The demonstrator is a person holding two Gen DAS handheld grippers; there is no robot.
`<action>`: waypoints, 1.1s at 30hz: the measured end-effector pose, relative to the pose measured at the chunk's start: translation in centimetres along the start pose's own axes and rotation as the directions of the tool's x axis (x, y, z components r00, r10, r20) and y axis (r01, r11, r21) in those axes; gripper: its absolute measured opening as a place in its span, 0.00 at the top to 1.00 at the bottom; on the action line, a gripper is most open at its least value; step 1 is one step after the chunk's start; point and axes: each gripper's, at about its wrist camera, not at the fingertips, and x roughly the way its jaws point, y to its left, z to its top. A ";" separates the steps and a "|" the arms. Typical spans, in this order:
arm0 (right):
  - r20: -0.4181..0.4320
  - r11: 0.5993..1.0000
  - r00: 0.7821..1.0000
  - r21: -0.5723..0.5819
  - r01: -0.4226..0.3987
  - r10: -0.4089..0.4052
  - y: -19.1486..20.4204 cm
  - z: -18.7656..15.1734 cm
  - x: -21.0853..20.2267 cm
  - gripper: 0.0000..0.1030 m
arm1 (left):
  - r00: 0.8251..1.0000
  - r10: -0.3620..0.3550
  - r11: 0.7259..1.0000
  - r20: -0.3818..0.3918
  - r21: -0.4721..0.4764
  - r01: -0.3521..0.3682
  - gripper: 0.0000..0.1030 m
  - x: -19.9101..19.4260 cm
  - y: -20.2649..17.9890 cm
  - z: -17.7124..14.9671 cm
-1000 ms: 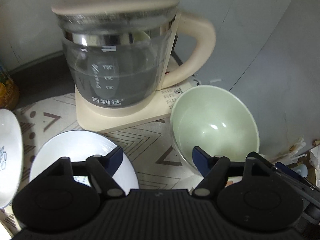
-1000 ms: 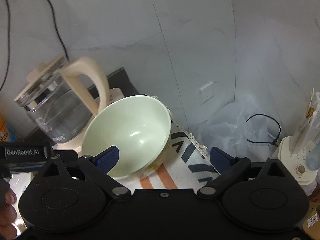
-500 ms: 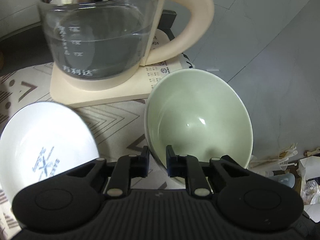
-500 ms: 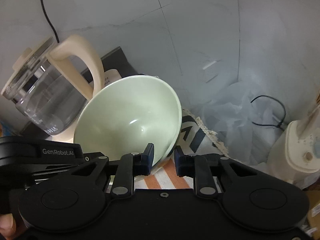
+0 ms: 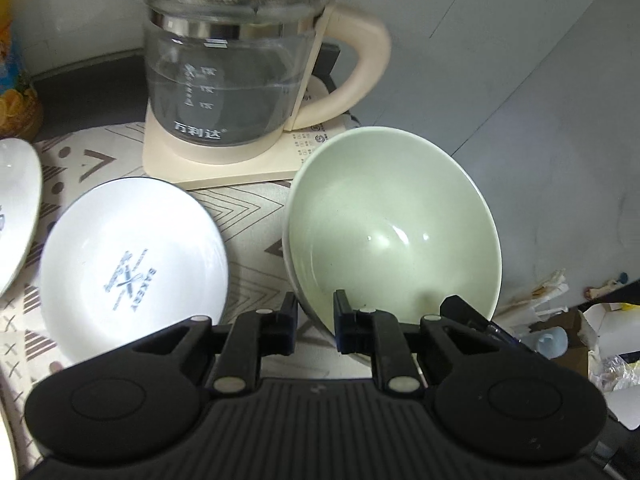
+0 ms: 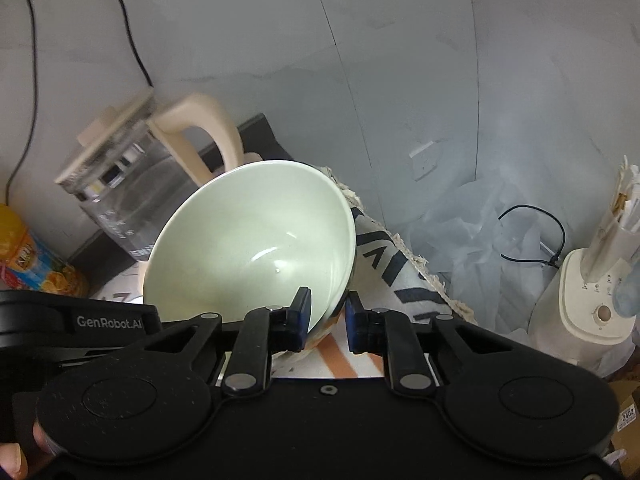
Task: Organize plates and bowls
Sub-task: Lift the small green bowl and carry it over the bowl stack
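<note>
Both grippers are on the green bowl now! The left gripper has its jaws pinched on the near rim, one pad inside, one outside. The right gripper has just been closing its jaws too, and they now nip the rim on the other side, the wall of the bowl between the pads. So it is a two-handed hold on one bowl.

The bowl looks tipped toward the cameras, its mouth facing the grippers, and I judge it to be coming up off the patterned cloth; whether its foot is clear I cannot tell. It sits just in front of the kettle and its cream base.

Further out on the left: a white plate with blue print lies flat on the cloth, just beside the bowl but apart from it. Another white dish peeks in at the left edge, apart from the plate.

Progress? Early, by my reading. The pick of the bowl is made. Nothing is stacked: the plate, the dish and the bowl each lie on their own. Left to do: carry the bowl to its spot, then gather the plates together.
</note>
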 end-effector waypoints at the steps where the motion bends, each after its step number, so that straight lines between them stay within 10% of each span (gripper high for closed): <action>1: 0.010 1.000 1.000 -0.004 0.000 0.000 0.3 -0.2 -0.7 0.83 | 1.000 -0.004 1.000 0.005 0.002 0.004 0.85 -0.6 0.3 -0.4; 33: 0.104 0.996 0.992 -0.050 -0.071 0.076 4.6 -9.5 -13.1 0.85 | 0.994 0.000 0.998 0.111 -0.070 0.008 0.84 -13.3 6.4 -11.7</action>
